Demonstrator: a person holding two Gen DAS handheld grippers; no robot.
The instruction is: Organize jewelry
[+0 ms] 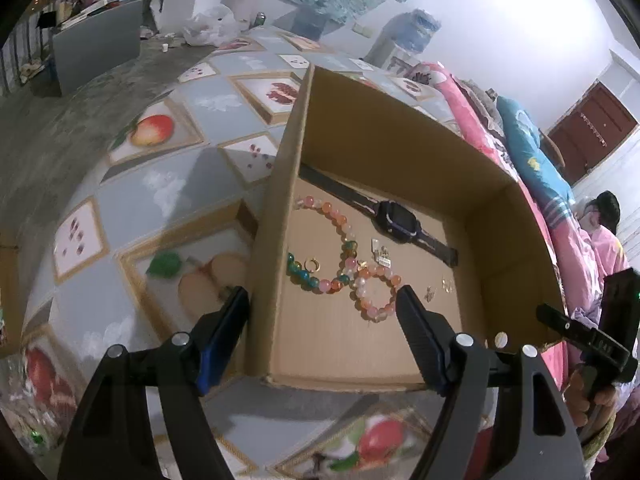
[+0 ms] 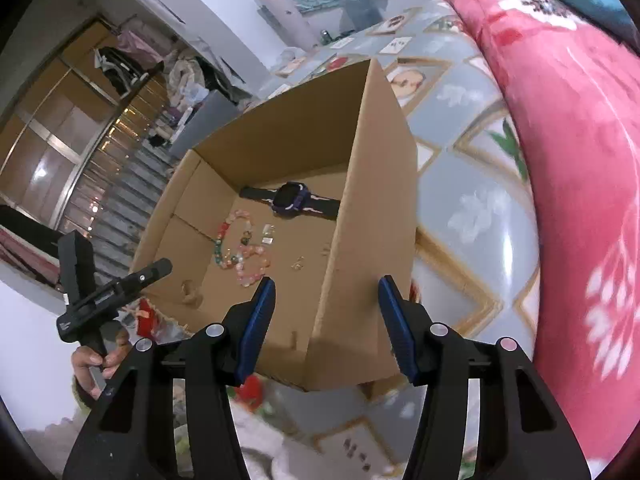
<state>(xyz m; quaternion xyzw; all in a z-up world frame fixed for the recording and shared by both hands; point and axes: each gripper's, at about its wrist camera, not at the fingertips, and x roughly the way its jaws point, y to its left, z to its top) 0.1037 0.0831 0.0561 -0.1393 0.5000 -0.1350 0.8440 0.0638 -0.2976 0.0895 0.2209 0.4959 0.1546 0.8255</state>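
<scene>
An open cardboard box [image 1: 400,104] [image 2: 280,128] sits on a fruit-print cover. On its floor lie a black smartwatch [image 1: 394,216] [image 2: 290,198], a long strand of coloured beads [image 1: 340,228], a small pink bead bracelet [image 1: 376,292] [image 2: 254,266], a gold ring [image 1: 312,266] and tiny earrings [image 1: 446,284]. My left gripper [image 1: 320,300] is open and straddles the box's left wall, one finger inside near the bracelet. My right gripper [image 2: 326,286] is open too, astride the right wall, its pads clear of the cardboard. Neither holds anything.
A thick pink floral blanket [image 2: 580,200] lies along the right of the box. A person in pink [image 1: 604,224] is beyond it. A hand [image 2: 96,356] holds the left gripper's handle. A grey bin [image 1: 96,44] and clutter stand on the floor at the back left.
</scene>
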